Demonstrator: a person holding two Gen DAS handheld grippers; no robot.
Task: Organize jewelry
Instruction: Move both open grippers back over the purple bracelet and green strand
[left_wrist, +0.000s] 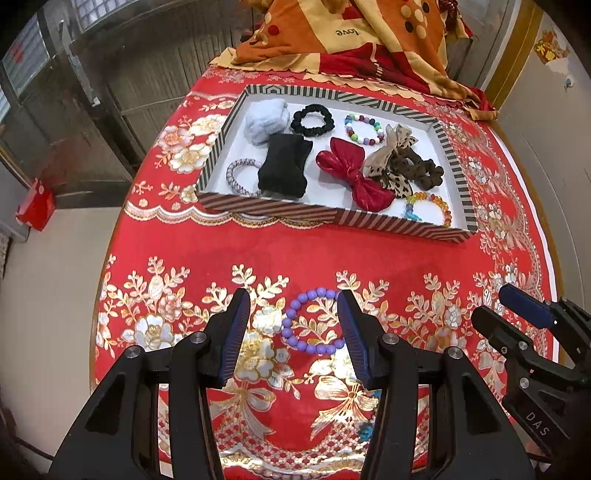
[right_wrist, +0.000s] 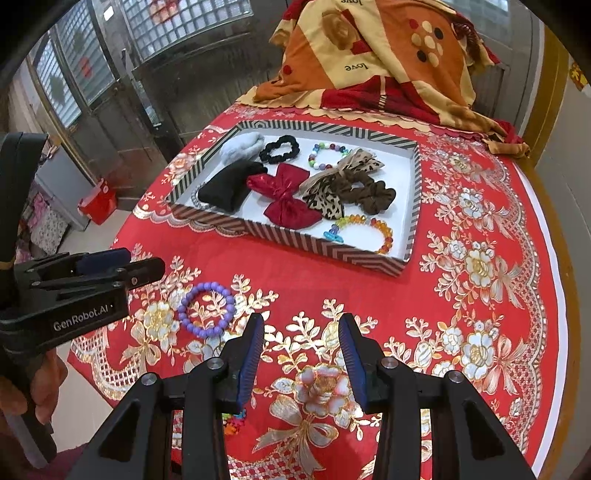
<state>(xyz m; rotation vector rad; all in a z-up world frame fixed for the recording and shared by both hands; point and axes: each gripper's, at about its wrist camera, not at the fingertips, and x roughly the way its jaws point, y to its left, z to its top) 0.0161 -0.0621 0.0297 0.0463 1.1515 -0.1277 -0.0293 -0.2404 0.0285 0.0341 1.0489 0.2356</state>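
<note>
Glass-block windows (right_wrist: 177, 26), red floral tablecloth (right_wrist: 480, 221), perhaps tiled pale floor (left_wrist: 48, 258).

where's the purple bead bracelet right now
The purple bead bracelet lies flat on the red tablecloth, outside the striped tray, between the open left gripper's fingers.

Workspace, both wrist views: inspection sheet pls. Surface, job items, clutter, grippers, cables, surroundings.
Surface: red floral tablecloth covering the round table.
Job's things: purple bead bracelet flat on the cloth, outside the striped tray. In the tray: red bow, black scrunchie, two bright bead bracelets, other hair pieces.
Clutter: folded orange blanket at the table's far edge; small colourful piece partly hidden behind the right gripper.
Grippers: left gripper open, bracelet lying between its fingers; right gripper open over bare cloth, holding nothing.
Cables: nothing seen.
Surroundings: glass-block window, red bag on the floor.
</note>
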